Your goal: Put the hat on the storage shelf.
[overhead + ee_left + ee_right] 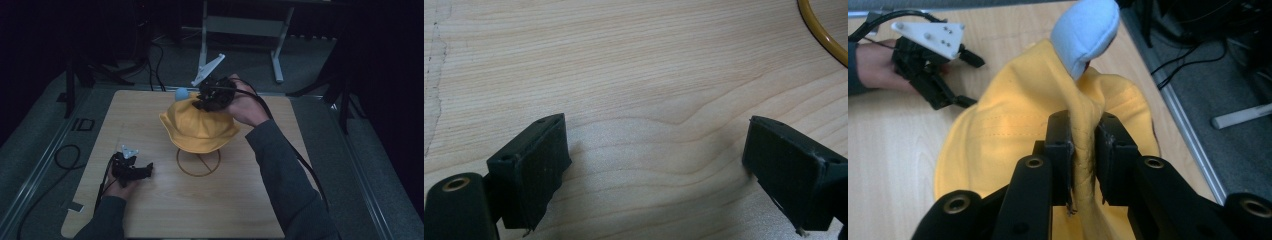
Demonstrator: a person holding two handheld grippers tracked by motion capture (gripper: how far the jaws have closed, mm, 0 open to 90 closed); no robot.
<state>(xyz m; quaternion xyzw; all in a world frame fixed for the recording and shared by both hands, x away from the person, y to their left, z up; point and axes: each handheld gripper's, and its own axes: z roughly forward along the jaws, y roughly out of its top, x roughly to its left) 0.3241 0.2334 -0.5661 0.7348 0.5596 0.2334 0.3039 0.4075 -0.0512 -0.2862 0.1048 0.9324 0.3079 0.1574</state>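
Left gripper [131, 169] rests near the desk's [240, 200] front-left edge, jaws released and empty. At desk centre, right gripper [1083, 150] pinches the crown fold of the yellow hat [197, 127] on the wire stand [198, 162]. Judgement: lift straight up so the stand doesn't tip.

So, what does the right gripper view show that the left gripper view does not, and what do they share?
Right gripper view alone: the right hand-held gripper shut on a fold of the yellow hat, a light blue padded knob above it, and the left hand-held gripper in a hand farther off.

Left gripper view alone: the left hand-held gripper's own jaws standing open over bare wood, and a piece of a yellow ring.

Both: the wooden table.
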